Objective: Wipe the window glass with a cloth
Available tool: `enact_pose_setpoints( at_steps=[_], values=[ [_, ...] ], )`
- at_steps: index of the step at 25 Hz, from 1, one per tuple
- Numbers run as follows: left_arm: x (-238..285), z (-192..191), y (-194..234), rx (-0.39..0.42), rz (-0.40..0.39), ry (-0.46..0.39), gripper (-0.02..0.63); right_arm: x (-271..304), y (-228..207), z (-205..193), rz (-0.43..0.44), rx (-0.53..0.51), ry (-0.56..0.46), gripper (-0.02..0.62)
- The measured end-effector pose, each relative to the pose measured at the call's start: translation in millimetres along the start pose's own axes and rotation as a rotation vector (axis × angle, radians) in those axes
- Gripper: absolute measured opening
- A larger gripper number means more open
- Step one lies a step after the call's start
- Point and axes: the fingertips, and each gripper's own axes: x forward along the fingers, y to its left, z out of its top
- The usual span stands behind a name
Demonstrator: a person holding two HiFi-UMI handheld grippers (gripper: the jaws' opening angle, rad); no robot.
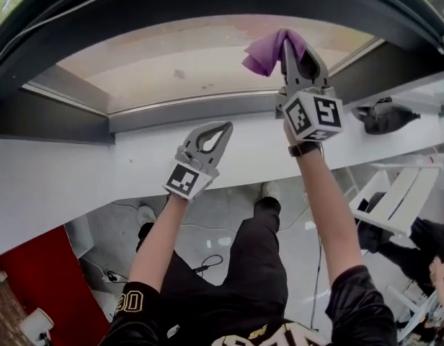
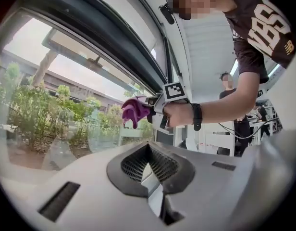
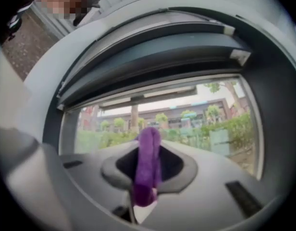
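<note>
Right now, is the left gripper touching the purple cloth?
Apart. The head view shows the left gripper with a plain gap to the purple cloth, which the right gripper pinches.

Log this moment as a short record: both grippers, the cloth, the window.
left gripper: shut, nothing between its jaws, held below the window glass
right gripper: shut on the purple cloth, held up at the window glass
purple cloth: bunched, sticking out past the jaw tips
window glass: cloth at its lower right in the head view; contact unclear
</note>
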Motion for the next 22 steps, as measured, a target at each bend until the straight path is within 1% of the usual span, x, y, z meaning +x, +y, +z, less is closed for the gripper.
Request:
enact_pose_setpoints(
  at_steps=[2, 4, 6, 7, 9, 11, 12, 14, 15, 16, 18, 22],
  values=[
    [30, 1, -17, -0.002, -0.027, -0.023, 0.014, -15, -53, 1, -0.098, 0.003, 0.019, 0.074],
    [52, 2, -32, 0.005, -0.05, -0.038, 0.014, -31, -99, 0, -0.204, 0.038, 0.031, 0.074],
    [66, 4, -42, 0.01, -0.062, -0.045, 0.014, -44, -138, -4, -0.297, 0.081, 0.041, 0.074],
    [70, 6, -44, 0.014, -0.064, -0.05, 0.014, -48, -153, -5, -0.329, 0.082, 0.047, 0.074],
    [72, 12, -42, 0.023, -0.055, -0.065, 0.014, -50, -170, -9, -0.369, 0.024, 0.07, 0.074],
    [68, 16, -37, 0.033, -0.041, -0.069, 0.013, -49, -176, -14, -0.407, -0.043, 0.099, 0.074],
    [64, 17, -34, 0.037, -0.035, -0.065, 0.014, -50, -177, -16, -0.43, -0.049, 0.108, 0.074],
    [50, 20, -25, 0.037, -0.02, -0.056, 0.014, -50, -169, -18, -0.464, -0.022, 0.112, 0.072],
    [40, 24, -17, 0.036, -0.003, -0.056, 0.014, -46, -156, -19, -0.455, 0.002, 0.107, 0.072],
    [29, 28, -7, 0.034, 0.021, -0.059, 0.014, -39, -136, -21, -0.425, 0.027, 0.1, 0.072],
    [1, 36, 14, 0.039, 0.071, -0.06, 0.014, -24, -83, -27, -0.337, 0.067, 0.088, 0.071],
    [-70, 40, 62, 0.064, 0.152, -0.029, 0.014, 4, 29, -40, -0.2, 0.151, 0.066, 0.072]
  ],
)
